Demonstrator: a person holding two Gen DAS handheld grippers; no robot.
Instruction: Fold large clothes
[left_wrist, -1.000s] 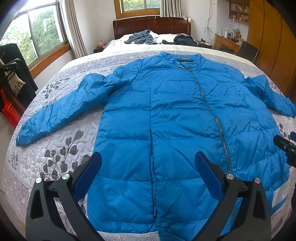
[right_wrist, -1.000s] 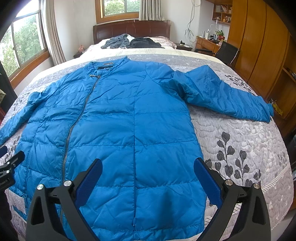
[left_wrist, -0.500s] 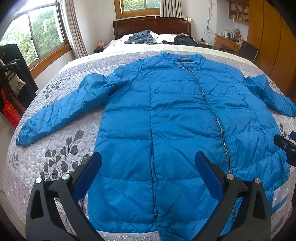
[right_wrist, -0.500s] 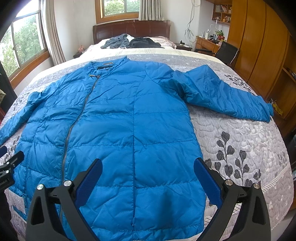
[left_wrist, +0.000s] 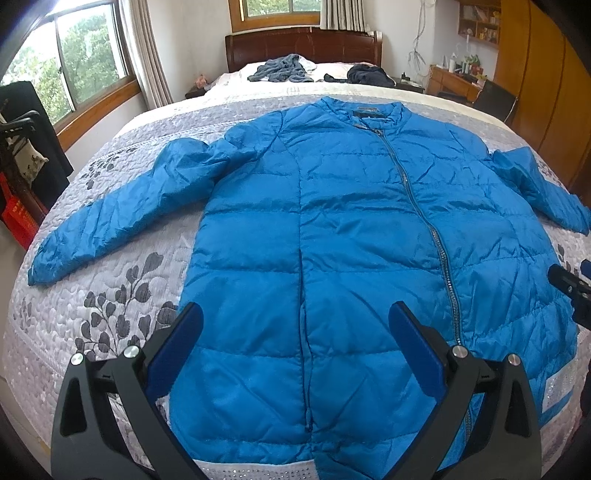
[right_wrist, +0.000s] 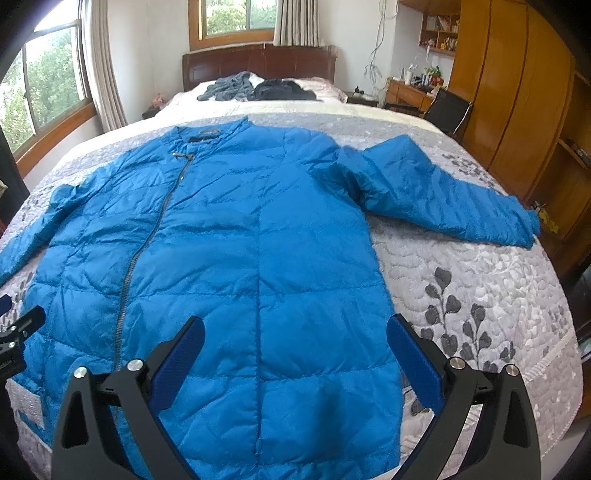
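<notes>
Jacket (left_wrist: 351, 236) lies flat, front up and zipped, on the bed (left_wrist: 122, 280), collar toward 12 o'clock, hem at 6 o'clock by the near edge. Left sleeve (left_wrist: 122, 206) runs out to 9 o'clock, right sleeve (right_wrist: 443, 195) to 3 o'clock. Left gripper (left_wrist: 295, 343) and right gripper (right_wrist: 295, 347) both hover over the hem, fingers spread wide, holding nothing. Risks, as a guess: the puffy, slick fabric may slip from a shallow pinch; grabbing only the top layer would peel the front off the back; the padding may spring a fold open again; the hem sits close to the bed edge, so a pull toward 6 o'clock could drag the jacket off. Versus the earlier frames: no visible change, with jacket, sleeves and both grippers in the same spots.
</notes>
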